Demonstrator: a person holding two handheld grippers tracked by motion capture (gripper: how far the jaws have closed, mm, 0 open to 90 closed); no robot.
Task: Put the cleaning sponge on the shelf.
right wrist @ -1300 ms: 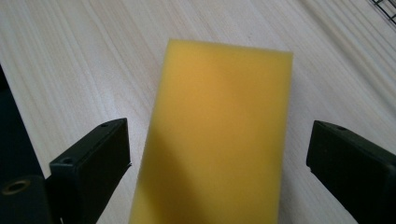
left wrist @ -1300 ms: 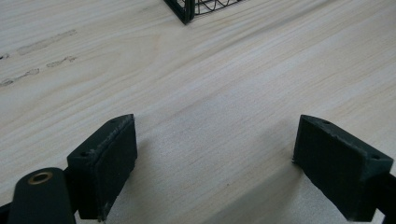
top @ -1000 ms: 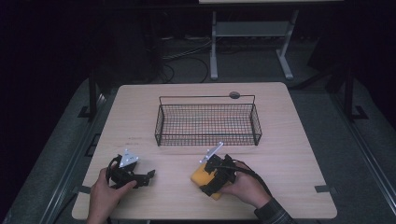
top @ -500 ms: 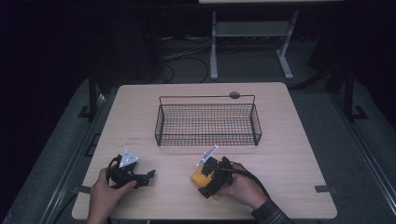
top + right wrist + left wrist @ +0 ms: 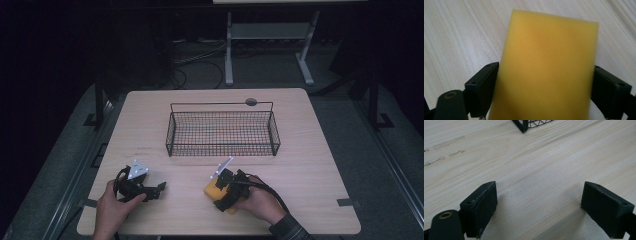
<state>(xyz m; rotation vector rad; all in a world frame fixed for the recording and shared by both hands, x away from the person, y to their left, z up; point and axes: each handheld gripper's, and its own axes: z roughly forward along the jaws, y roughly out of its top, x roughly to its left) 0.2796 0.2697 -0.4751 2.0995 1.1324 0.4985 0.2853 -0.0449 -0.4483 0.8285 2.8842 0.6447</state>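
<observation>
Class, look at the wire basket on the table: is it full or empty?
Empty. Through the wire basket only bare table shows.

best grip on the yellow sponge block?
Take the flat yellow rectangular sponge block across its two long side edges, coming from above its near short end. It lies flat on the wooden table, and the right hand-held gripper already straddles that width.

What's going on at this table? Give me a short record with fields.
Setting: wooden table, dark room
Left gripper: jaws open, nothing between them, low over bare wood
Right gripper: jaws have just been closing on the yellow sponge, pads at its sides
Sponge position: lying on the table, near edge
Wire basket: black, mid-table, looks empty
Likely next: sponge lifted towards the basket
</observation>
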